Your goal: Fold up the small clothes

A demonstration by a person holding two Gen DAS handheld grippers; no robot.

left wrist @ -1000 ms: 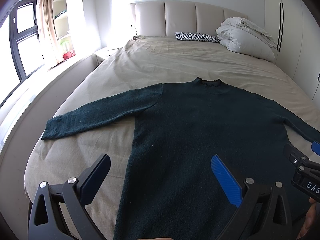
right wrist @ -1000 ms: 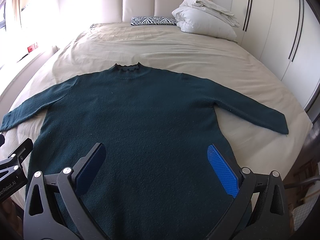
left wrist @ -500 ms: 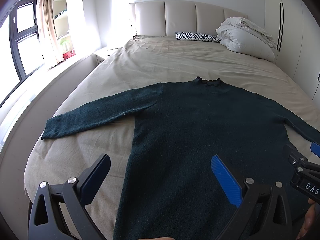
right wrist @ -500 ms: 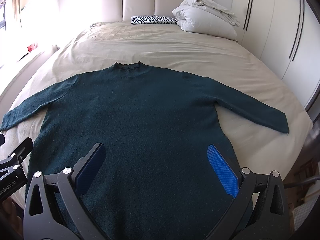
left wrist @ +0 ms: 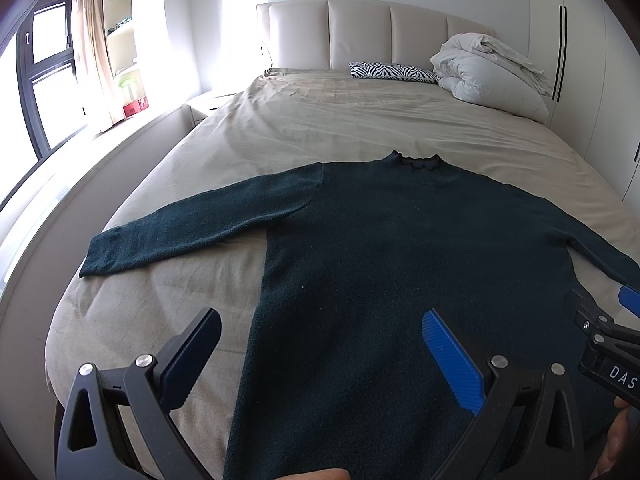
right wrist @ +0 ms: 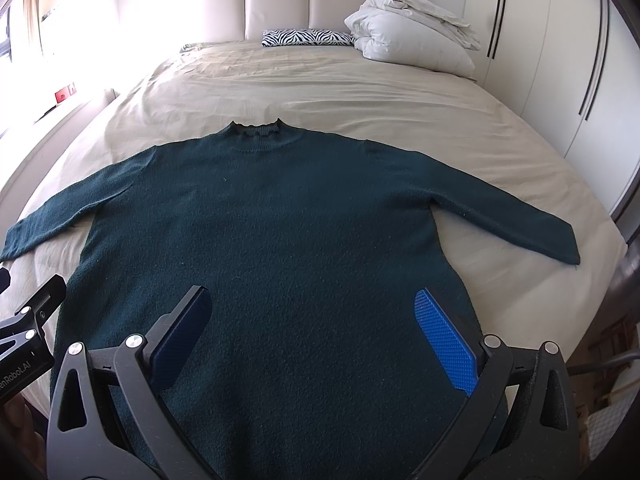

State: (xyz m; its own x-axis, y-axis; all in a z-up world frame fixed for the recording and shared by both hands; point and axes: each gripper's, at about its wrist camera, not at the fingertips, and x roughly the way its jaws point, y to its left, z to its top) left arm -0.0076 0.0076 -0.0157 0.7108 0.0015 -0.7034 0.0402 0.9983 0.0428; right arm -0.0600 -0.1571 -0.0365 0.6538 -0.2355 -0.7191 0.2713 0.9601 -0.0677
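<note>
Both wide open: left gripper (left wrist: 320, 356); right gripper (right wrist: 316, 328); nothing held; above sweater (right wrist: 260, 220).

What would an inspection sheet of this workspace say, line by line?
Surface: beige bed sheet, lightly wrinkled.
Job's things: dark green sweater lying flat, both sleeves spread out, collar toward the headboard; no fold made yet.
Clutter: zebra pillow and white duvet, bundled near the headboard, apart from the sweater.
Grippers: left claw open and empty; right claw open and empty; both above the sweater's lower part.
Cables: nothing seen.
Surroundings: window on the left, white wardrobe on the right.
</note>
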